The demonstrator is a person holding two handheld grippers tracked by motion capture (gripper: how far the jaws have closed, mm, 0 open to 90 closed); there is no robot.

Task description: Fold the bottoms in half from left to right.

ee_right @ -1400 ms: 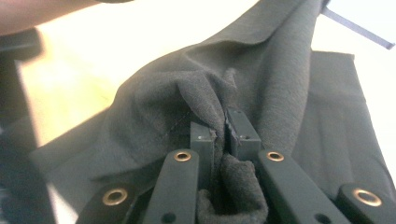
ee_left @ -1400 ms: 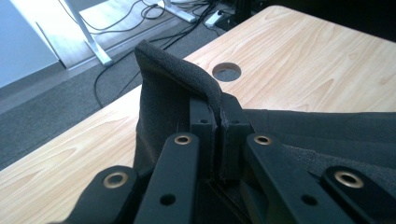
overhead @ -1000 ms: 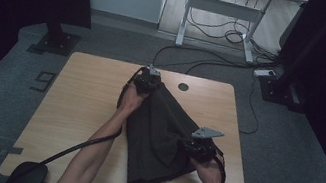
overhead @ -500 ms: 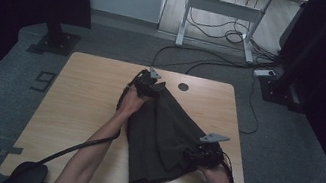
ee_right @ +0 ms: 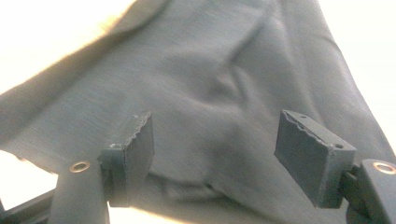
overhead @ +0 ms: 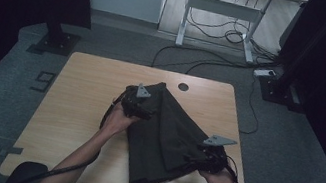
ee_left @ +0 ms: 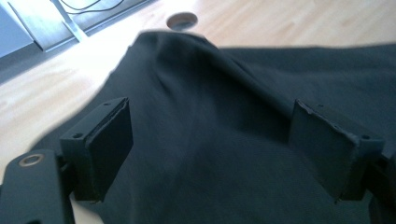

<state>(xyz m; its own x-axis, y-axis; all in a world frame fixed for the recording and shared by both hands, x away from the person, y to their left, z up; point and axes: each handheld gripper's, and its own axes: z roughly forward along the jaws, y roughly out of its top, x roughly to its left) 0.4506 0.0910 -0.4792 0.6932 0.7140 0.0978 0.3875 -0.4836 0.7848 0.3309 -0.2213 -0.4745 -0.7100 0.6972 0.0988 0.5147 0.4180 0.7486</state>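
Observation:
A dark folded cloth (overhead: 164,132) lies on the right half of the wooden table (overhead: 78,102), narrow at the far end and wider toward me. My left gripper (overhead: 138,103) sits at the cloth's far left edge. In the left gripper view its jaws stand wide apart and open (ee_left: 210,149) over the dark cloth (ee_left: 224,107), gripping nothing. My right gripper (overhead: 202,157) is at the cloth's near right edge. In the right gripper view it is open (ee_right: 217,154) with the cloth (ee_right: 205,79) spread beneath and beyond it.
A round cable hole (overhead: 183,86) lies in the table just beyond the cloth. On the floor behind are black stand bases (overhead: 55,43), cables (overhead: 206,63) and a white desk frame (overhead: 216,9). Bare wood spans the table's left half.
My left gripper has drawn back from the cloth's far tip toward me along its left edge. The right gripper has shifted slightly nearer and rightward. The cloth lies much as before.

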